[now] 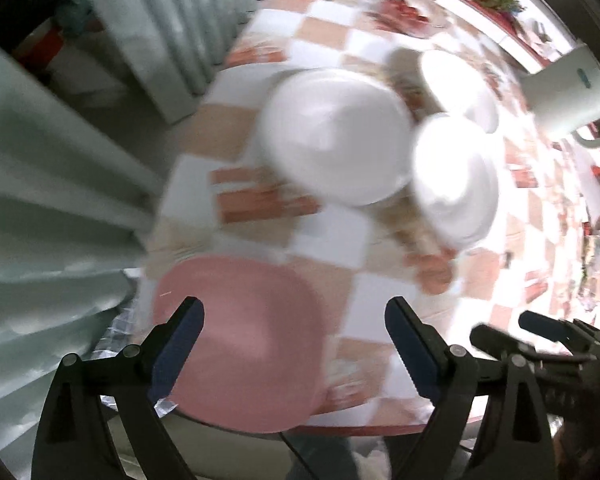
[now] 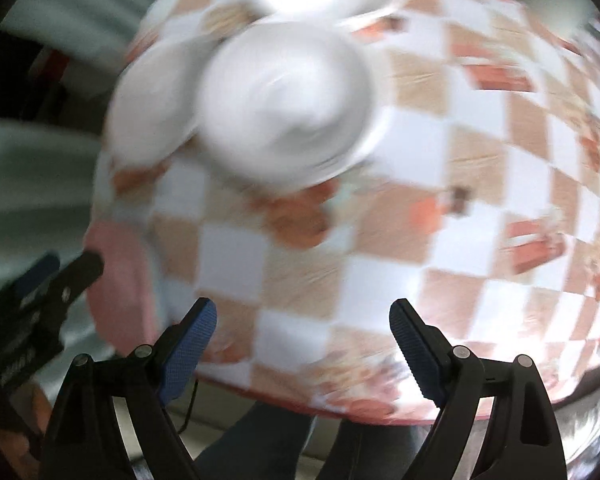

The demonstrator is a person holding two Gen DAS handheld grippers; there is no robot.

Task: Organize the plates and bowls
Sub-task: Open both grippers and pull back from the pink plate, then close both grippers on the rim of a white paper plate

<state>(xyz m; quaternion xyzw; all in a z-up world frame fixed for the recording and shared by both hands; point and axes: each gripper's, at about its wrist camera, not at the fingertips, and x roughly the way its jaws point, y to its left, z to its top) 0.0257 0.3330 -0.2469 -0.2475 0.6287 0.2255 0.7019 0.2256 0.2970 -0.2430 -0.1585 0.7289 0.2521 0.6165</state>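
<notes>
A pink plate (image 1: 240, 340) lies at the near edge of the checkered table, and my left gripper (image 1: 294, 308) hangs open above it with nothing between its fingers. Farther back sit a wide white dish (image 1: 332, 136), a stack of white bowls (image 1: 456, 184) and another white dish (image 1: 456, 84), all blurred. My right gripper (image 2: 302, 308) stands open and empty over bare tablecloth, nearer than the white bowl stack (image 2: 288, 108). A white dish (image 2: 152, 108) sits to the left of that stack. The pink plate (image 2: 120, 280) shows at the left edge.
A white kettle (image 1: 568, 96) stands at the far right of the table. Pale curtains (image 1: 60, 160) hang past the table's left side. The table's near edge (image 2: 340, 408) curves just beyond the right gripper's fingers. A person's legs show below it.
</notes>
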